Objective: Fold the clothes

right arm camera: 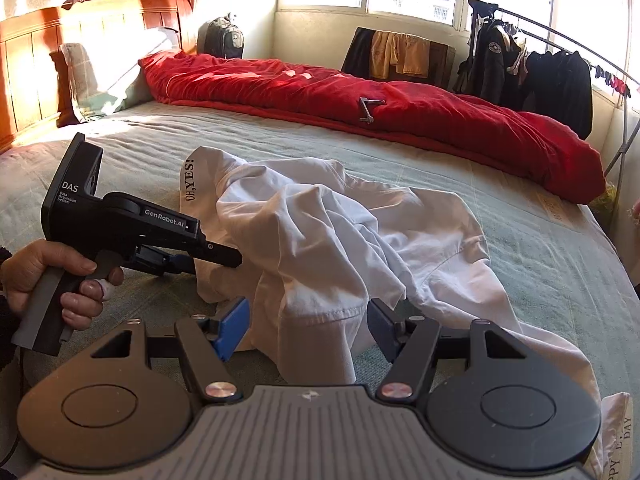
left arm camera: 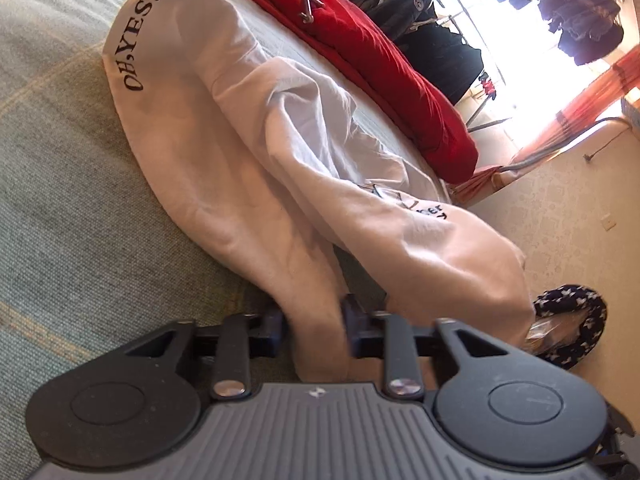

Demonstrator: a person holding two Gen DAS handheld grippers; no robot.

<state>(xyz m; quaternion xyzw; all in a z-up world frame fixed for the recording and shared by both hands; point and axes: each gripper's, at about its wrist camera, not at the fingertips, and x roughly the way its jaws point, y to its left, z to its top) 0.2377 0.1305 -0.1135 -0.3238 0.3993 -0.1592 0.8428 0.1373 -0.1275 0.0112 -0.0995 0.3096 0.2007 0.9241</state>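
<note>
Sprawling across the bed (right arm camera: 120,148), the white T-shirt (right arm camera: 340,220) lies crumpled at centre, a red quilt (right arm camera: 400,112) at twelve o'clock. It looks light, limp and easily bunched, best taken by a hem or sleeve edge. At nine o'clock the left gripper (left arm camera: 314,320) pinches a fold shut; the right gripper (right arm camera: 308,328) gapes wide around the hem, not pressing it.

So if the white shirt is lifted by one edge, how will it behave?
The white shirt would probably go limp and drape: it already lies in soft folds on the bed. It looks thin, so likely light. The left gripper is shut on one edge only, so the rest would probably trail and unfold.
</note>
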